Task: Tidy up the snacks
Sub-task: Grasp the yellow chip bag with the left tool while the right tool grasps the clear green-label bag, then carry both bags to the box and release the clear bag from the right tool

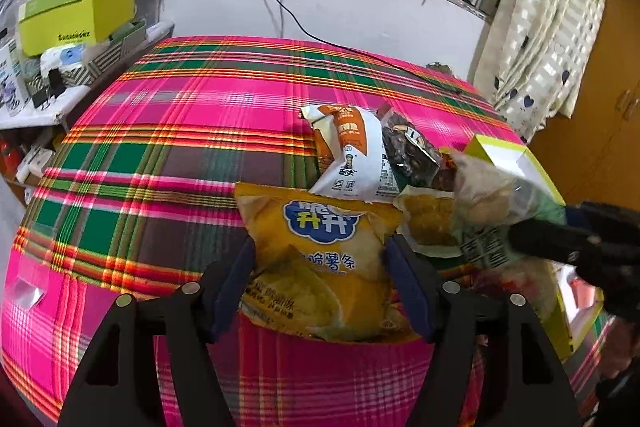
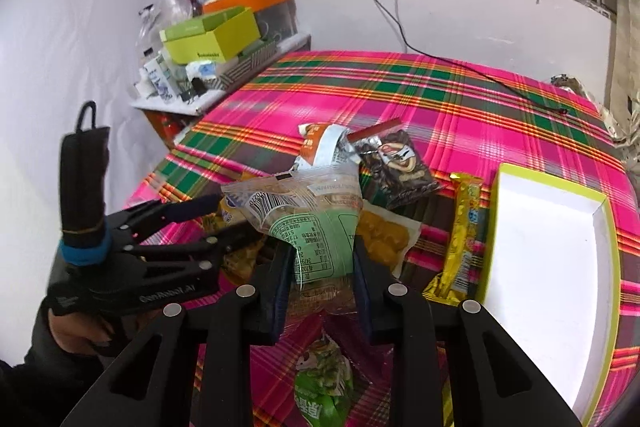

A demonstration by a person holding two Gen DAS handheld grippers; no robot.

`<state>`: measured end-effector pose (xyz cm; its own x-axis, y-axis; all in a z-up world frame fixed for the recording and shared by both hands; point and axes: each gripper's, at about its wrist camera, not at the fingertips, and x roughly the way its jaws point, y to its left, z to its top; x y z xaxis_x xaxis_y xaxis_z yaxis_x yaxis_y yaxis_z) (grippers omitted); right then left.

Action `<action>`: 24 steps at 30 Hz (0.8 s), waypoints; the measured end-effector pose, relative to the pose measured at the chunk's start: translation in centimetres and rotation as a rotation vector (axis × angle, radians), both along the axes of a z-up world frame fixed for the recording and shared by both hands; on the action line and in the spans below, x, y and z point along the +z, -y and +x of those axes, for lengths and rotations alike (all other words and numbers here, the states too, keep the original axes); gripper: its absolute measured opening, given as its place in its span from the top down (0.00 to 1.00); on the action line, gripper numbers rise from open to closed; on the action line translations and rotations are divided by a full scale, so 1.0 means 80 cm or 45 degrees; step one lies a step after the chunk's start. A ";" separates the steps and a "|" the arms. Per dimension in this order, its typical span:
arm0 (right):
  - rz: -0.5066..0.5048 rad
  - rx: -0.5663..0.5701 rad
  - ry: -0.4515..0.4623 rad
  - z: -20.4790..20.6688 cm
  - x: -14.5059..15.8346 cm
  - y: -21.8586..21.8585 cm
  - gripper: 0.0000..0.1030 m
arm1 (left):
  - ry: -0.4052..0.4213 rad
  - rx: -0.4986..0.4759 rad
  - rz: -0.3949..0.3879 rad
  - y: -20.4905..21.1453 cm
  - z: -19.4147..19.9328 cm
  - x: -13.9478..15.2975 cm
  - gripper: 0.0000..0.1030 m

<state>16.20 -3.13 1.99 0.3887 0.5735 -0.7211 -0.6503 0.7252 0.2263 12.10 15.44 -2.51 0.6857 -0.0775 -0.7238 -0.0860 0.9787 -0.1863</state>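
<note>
My left gripper (image 1: 320, 259) is shut on a yellow potato-stick bag (image 1: 320, 259) at the near edge of the plaid table. My right gripper (image 2: 320, 259) is shut on a clear and green snack bag (image 2: 308, 223) and holds it above the pile; the bag also shows in the left wrist view (image 1: 484, 203). An orange and white pack (image 1: 348, 151) and a dark seed pack (image 2: 400, 163) lie behind. A yellow pastry pack (image 2: 384, 239) and a gold wrapped bar (image 2: 464, 235) lie beside the open white box with lime rim (image 2: 552, 251).
A green snack bag (image 2: 320, 383) lies below my right gripper. A side shelf at the left holds a lime box (image 2: 212, 35), bottles and an orange bin. A black cable (image 2: 460, 67) runs across the far table. Curtains (image 1: 548, 27) hang at the right.
</note>
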 end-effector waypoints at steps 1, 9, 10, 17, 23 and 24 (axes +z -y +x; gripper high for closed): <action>0.002 -0.004 0.000 0.000 0.001 0.002 0.75 | -0.006 -0.006 0.010 0.002 0.002 -0.002 0.27; 0.029 -0.044 0.006 -0.002 0.008 0.024 0.75 | -0.073 0.027 0.108 0.012 0.010 -0.020 0.24; 0.035 -0.049 0.008 -0.002 0.010 0.027 0.75 | -0.074 0.029 0.108 0.013 0.011 -0.021 0.24; 0.069 -0.093 0.024 -0.007 0.018 0.054 0.75 | -0.042 0.059 0.138 0.019 0.000 -0.013 0.44; 0.105 -0.151 0.030 -0.010 0.026 0.088 0.75 | -0.015 0.090 0.109 0.019 -0.013 -0.001 0.50; 0.107 -0.159 0.031 -0.009 0.027 0.093 0.75 | -0.005 0.094 0.106 0.021 -0.017 0.003 0.50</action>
